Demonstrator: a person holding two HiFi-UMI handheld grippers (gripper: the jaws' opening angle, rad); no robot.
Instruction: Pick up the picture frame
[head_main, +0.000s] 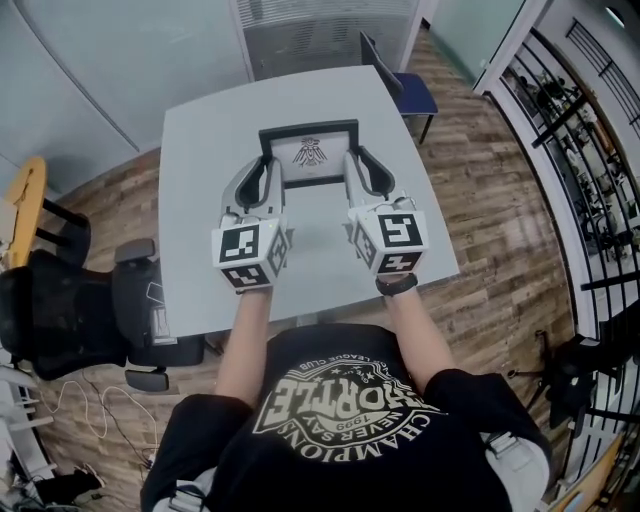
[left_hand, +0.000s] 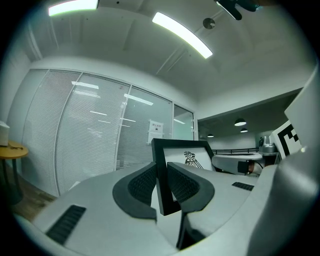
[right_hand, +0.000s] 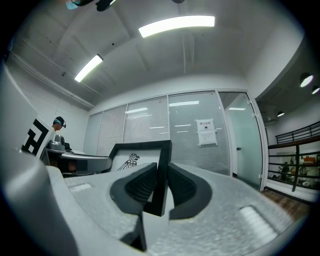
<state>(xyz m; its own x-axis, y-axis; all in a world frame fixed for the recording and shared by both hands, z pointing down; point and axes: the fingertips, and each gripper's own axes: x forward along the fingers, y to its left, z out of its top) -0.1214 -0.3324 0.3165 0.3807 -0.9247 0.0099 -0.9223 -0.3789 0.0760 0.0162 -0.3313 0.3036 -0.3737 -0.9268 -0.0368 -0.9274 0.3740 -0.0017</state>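
Here, head view – grip: the left claw (head_main: 266, 172) and the right claw (head_main: 358, 168) each held one side edge of the picture frame (head_main: 312, 155), which stood upright between them, out ahead of both marker cubes.
Head view – clearance: the grey bench (head_main: 200, 140) lay below the claws; whether the frame's bottom edge had left it could not be told.
Left gripper view – claw: the left claw (left_hand: 161, 181) was clamped on the frame's black side bar, one jaw on each face, with the bird print (left_hand: 192, 159) beyond the tips.
Right gripper view – claw: the right claw (right_hand: 161, 187) pinched the opposite bar in the same way.
Done: reach and two-sided grasp looked complete.
Left: at most, raising the frame clearly off the bench and keeping it level between the claws.
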